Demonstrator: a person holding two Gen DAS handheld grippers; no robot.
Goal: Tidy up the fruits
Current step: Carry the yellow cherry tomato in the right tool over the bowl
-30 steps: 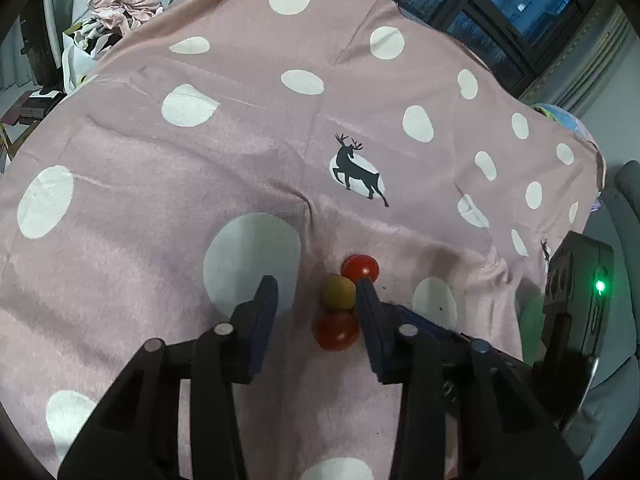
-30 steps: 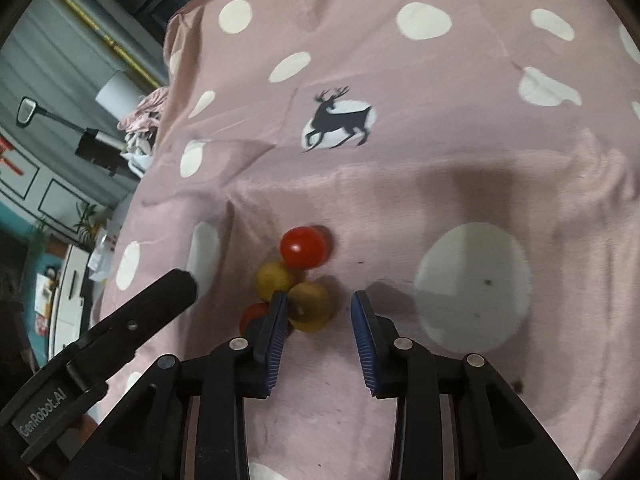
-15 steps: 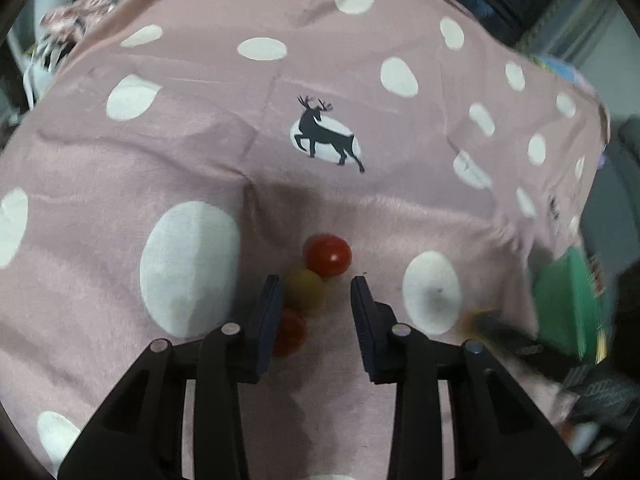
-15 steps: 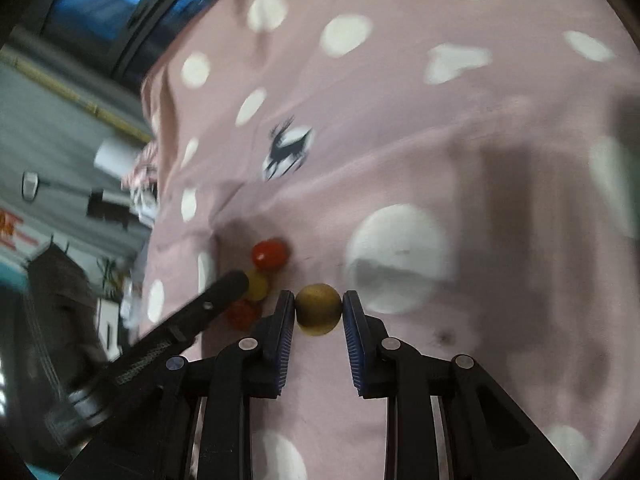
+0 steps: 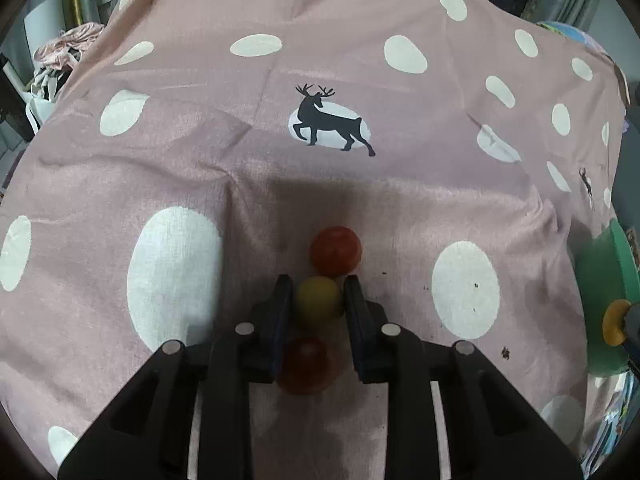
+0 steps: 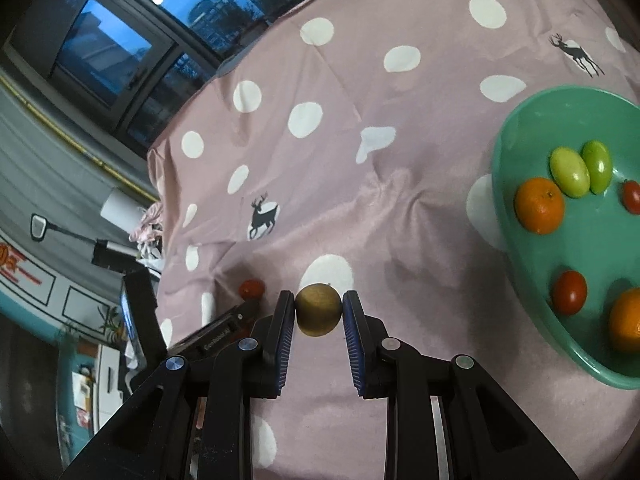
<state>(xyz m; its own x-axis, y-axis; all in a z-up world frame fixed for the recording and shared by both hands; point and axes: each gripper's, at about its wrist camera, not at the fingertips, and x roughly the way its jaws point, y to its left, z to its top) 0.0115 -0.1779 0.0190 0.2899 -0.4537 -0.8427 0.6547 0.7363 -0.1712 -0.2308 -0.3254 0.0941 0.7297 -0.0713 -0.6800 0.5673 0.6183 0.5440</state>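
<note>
The left gripper (image 5: 318,298) pinches a small yellow round tomato (image 5: 318,300) on the pink dotted cloth (image 5: 400,200). The right gripper (image 6: 319,312) clamps an olive-brown round fruit (image 6: 318,309); the green plastic bowl (image 6: 516,248) lies to its right, nearer this arm.

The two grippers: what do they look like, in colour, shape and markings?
Both the left gripper and the right gripper are black, angular linkages with round silver pins. The right fingers carry ribbed blue pads. White lettering, too small to read, marks the left one's side.
</note>
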